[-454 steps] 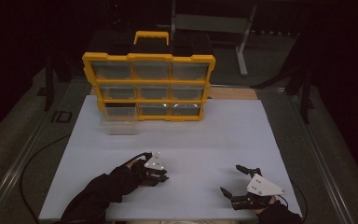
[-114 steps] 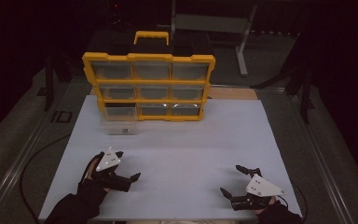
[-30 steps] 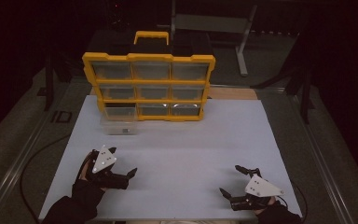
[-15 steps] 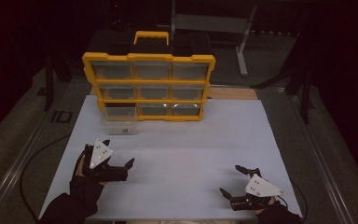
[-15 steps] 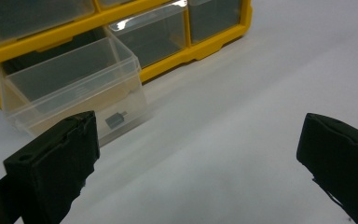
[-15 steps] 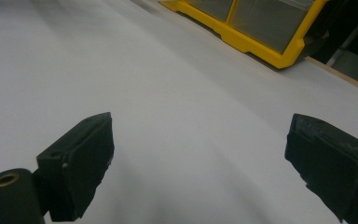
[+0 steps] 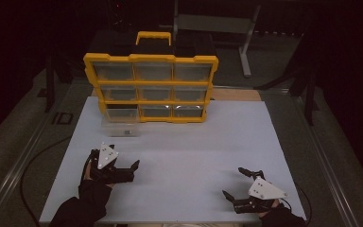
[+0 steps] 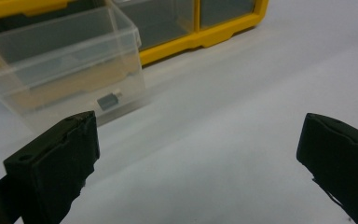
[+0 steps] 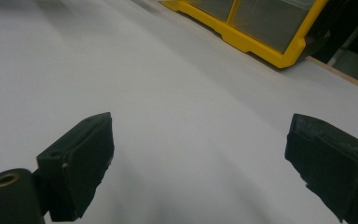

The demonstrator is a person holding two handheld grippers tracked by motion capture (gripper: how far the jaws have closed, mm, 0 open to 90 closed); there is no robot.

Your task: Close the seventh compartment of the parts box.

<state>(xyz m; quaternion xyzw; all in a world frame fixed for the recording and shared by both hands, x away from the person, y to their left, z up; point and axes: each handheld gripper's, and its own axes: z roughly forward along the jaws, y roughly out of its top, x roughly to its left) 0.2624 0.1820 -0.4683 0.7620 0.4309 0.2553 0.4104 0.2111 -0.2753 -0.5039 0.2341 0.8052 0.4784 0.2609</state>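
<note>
High view: a yellow organizer [image 7: 151, 87] w/ clear drawers in three rows stands upright at the far side of the white surface [image 7: 203, 151], its handle on top, its front toward the person. The drawer fronts are dim and what is inside cannot be told from here. One clear drawer [image 7: 120, 126] is taken out and sits on the surface just in front of the organizer's lower left corner; a small dark item is in it, too small to identify here. The left hand-held gripper [image 7: 123, 163] rests near the front left of the surface, near the drawer but apart from it, jaws apart, nothing between them. The gloved hand [image 7: 94, 187] holds it from behind. The right hand-held gripper [image 7: 238, 182] is at the front right, well apart from the organizer, jaws spread also, nothing held. The right hand is cut off by the bottom edge.

Left gripper view: the two black jaws stand wide apart w/ bare surface between. Ahead at left is the clear drawer [image 8: 70, 60], its long axis running approx. left-right across the view. Inside, near the front wall, lies a small grey piece w/ a pale stub [image 8: 108, 100]; I cannot tell what it is. Behind is the yellow organizer [image 8: 205, 35], cut off at top.

Right gripper view: the jaws are wide apart over bare white surface [image 9: 168, 102]. A corner of the organizer [image 9: 261, 32] is at top right, cut off.
</note>
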